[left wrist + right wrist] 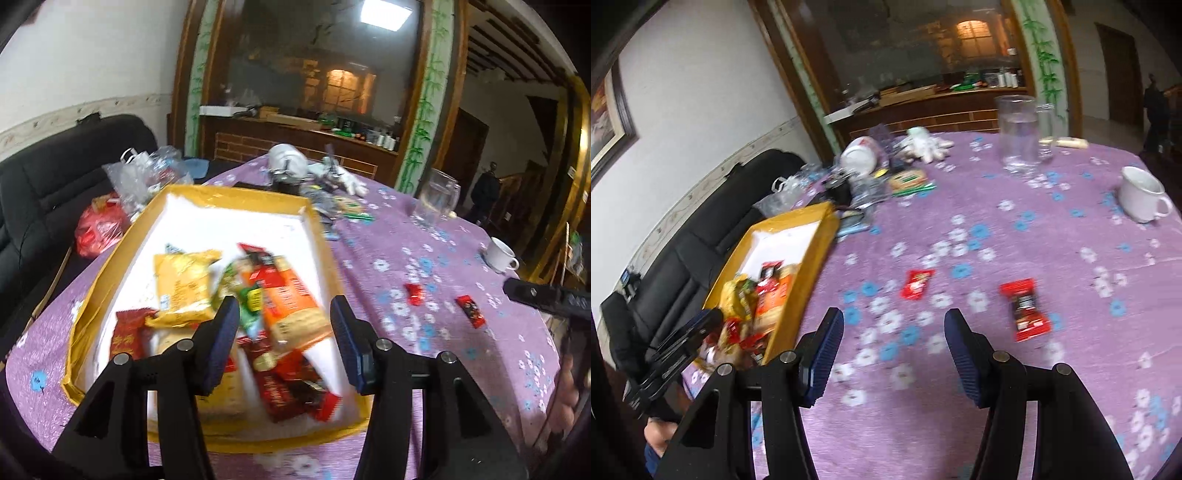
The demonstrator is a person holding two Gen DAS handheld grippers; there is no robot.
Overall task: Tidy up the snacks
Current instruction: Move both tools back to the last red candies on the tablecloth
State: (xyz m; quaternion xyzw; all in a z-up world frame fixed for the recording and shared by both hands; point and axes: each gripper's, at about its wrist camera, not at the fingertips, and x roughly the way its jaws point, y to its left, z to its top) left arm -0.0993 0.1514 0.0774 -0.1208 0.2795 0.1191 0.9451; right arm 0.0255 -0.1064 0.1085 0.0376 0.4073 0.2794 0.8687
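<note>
Most snacks sit in the yellow box (110, 254), two red packets (1027, 310) wait on the tablecloth (1015, 229), and my left gripper (282, 339) and right gripper (894, 350) are both spread and empty.

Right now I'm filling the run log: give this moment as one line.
left gripper: open, empty, over yellow box | right gripper: open, empty | two red snacks on tablecloth

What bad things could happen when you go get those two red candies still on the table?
The right tool is open and empty over the purple cloth, so it may pinch cloth along with the flat red packet or smaller red candy. The white mug and glass pitcher stand beyond them; a wide swing might knock one. The yellow box looks crowded, so snacks could slide out.
</note>
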